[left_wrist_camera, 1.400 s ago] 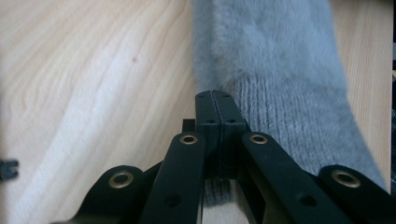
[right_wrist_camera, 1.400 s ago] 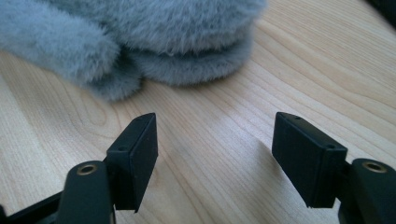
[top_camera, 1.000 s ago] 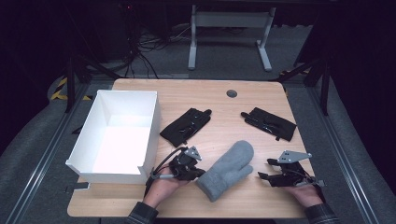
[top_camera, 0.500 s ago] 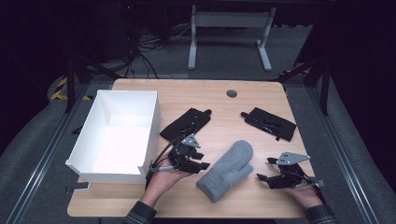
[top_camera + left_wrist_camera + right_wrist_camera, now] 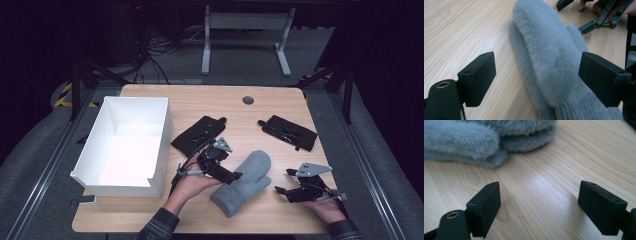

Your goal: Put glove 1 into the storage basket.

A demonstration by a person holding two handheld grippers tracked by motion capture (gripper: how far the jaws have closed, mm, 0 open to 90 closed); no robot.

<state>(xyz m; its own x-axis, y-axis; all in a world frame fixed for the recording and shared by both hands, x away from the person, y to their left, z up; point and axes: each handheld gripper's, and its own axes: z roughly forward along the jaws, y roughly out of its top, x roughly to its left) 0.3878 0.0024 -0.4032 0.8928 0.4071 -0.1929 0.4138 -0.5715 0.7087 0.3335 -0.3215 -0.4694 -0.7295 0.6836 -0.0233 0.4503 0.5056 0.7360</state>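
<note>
Claws sit nearest: the right claw (image 5: 286,183) rests on the worktop (image 5: 280,107) with jaws spread wide and nothing between them, just right of the grey mitten (image 5: 244,182). The left claw (image 5: 235,176) hovers over the mitten's cuff end; its jaws have just been opening and stand spread on either side of the fur without pinching it. Beyond lie two black gloves (image 5: 197,134) (image 5: 289,131), well apart. A white box (image 5: 160,142) stands at the left.

the mitten (image 5: 549,62) runs off the bottom edge, and its top end is cut off too.
</note>
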